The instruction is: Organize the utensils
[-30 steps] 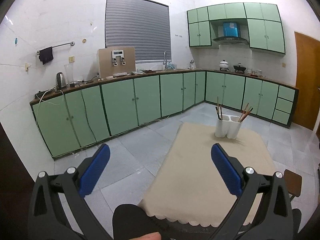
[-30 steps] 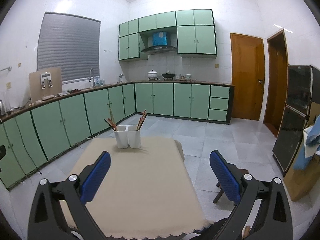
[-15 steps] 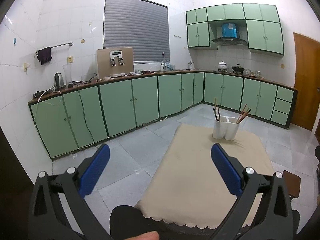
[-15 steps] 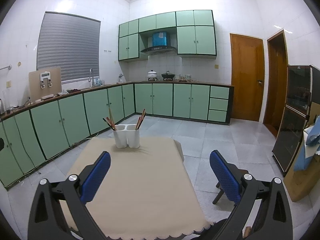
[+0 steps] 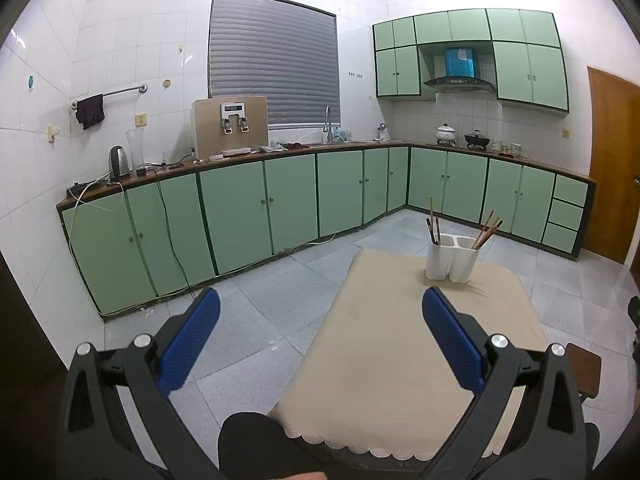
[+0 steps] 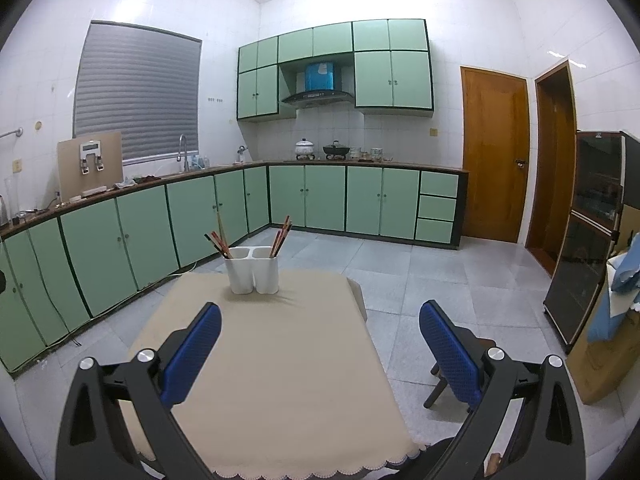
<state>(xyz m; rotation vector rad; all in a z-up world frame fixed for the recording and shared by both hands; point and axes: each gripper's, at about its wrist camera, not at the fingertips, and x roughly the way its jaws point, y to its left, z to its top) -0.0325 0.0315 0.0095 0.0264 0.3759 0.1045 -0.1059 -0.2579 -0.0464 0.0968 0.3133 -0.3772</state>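
Chopsticks stand in holder at the desk's far end; both tongs, left and right, spread empty; approach level, pinch one stick high.

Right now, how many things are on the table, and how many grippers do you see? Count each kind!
White holder with two cups: 1
Bunches of chopsticks: 2, one in the left cup and one in the right cup
Open hand-held grippers: 2, left hand-held gripper and right hand-held gripper
Total: 5
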